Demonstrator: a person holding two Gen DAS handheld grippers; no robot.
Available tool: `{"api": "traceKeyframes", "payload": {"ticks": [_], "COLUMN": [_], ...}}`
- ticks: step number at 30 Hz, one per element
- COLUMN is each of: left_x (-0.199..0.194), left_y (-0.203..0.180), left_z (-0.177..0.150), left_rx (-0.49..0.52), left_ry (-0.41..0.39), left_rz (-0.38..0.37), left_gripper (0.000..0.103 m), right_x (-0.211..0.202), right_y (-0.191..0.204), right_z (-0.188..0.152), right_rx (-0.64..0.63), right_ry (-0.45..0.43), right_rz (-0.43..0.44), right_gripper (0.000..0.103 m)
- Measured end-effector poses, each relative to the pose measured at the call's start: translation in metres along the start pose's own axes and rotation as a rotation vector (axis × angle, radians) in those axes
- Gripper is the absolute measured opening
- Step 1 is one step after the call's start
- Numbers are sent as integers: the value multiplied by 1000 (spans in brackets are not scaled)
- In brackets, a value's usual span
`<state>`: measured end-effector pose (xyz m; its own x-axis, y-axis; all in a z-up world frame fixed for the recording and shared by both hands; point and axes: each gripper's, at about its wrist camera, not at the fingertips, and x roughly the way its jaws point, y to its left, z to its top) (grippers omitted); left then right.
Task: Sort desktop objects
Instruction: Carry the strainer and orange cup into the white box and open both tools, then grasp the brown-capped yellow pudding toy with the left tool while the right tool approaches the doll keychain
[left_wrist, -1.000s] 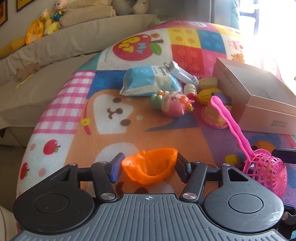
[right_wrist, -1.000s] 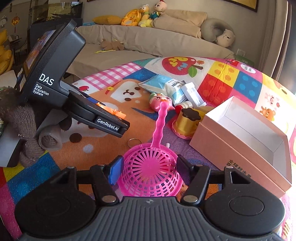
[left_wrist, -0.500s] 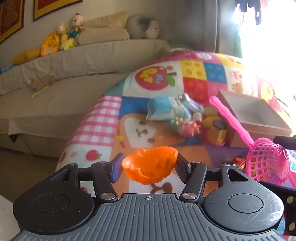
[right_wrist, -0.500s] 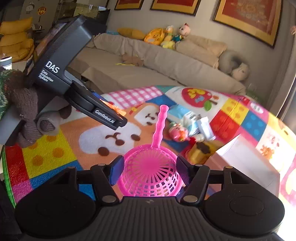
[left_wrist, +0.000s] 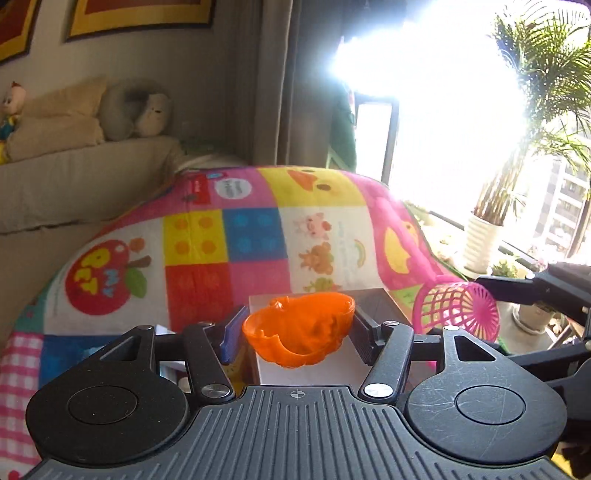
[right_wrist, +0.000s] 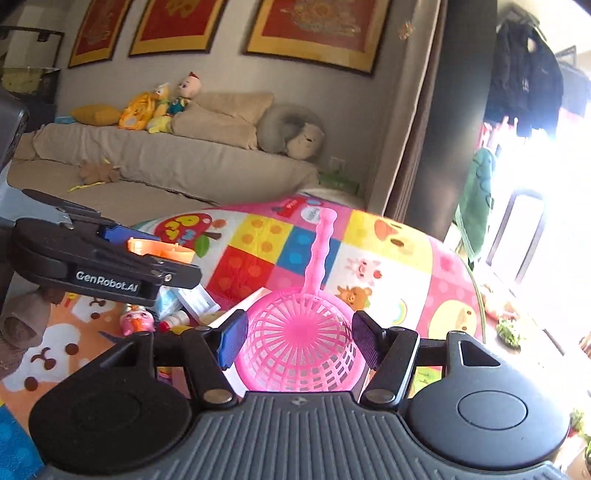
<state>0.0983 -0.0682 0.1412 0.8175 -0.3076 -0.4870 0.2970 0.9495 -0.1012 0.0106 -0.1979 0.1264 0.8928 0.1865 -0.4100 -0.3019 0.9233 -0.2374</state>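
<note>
My left gripper (left_wrist: 297, 328) is shut on an orange plastic toy shell (left_wrist: 299, 334) and holds it in the air above the pale pink open box (left_wrist: 306, 369), whose inside shows just below it. My right gripper (right_wrist: 297, 334) is shut on the basket end of a pink toy sieve (right_wrist: 295, 343); its long handle (right_wrist: 321, 251) points away from me. The sieve also shows in the left wrist view (left_wrist: 456, 308), to the right of the shell. The left gripper with the orange shell (right_wrist: 160, 249) shows at the left of the right wrist view.
A colourful patchwork mat (left_wrist: 255, 236) covers the table. Loose items lie left of the box: a pink pig toy (right_wrist: 136, 321), a blue-white packet (right_wrist: 166, 299), a white box (right_wrist: 195, 299). A beige sofa (right_wrist: 166, 166) stands behind. A bright window is at the right.
Both grippers have risen and swung right with their loads. The left one now hangs over the pink box; the toys on the mat have dropped out of its view.
</note>
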Motion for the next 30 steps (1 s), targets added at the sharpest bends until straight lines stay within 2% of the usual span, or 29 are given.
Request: {"api": "traceKeyframes", "payload": {"ticks": [2, 4, 6, 9, 13, 18, 24, 27, 30], "left_x": [17, 19, 11, -14, -38, -60, -72, -72, -70], "left_y": [3, 12, 26, 50, 80, 110, 128, 124, 118], "left_z": [3, -6, -23, -58, -107, -147, -157, -156, -155], "left_rx": [-15, -33, -56, -79, -121, -162, -232, -225, -210], "left_ry": [25, 45, 60, 83, 139, 187, 197, 192, 183], "left_rz": [-17, 5, 21, 97, 221, 361, 400, 382, 355], "left_gripper": [77, 79, 85, 89, 93, 94, 95, 96, 96], "right_x": [26, 52, 68, 58, 29, 16, 30, 44, 59], "right_y": [-6, -14, -19, -17, -3, 32, 89, 109, 122], "right_z": [-3, -8, -17, -38, -60, -80, -92, -89, -88], "right_rx": [13, 46, 94, 134, 112, 63, -2, 10, 18], "right_ry": [28, 69, 123, 129, 99, 150, 210, 234, 253], "right_rz": [-14, 16, 6, 41, 99, 202, 356, 422, 437], "right_gripper": [63, 65, 66, 72, 80, 82, 82, 82, 82]}}
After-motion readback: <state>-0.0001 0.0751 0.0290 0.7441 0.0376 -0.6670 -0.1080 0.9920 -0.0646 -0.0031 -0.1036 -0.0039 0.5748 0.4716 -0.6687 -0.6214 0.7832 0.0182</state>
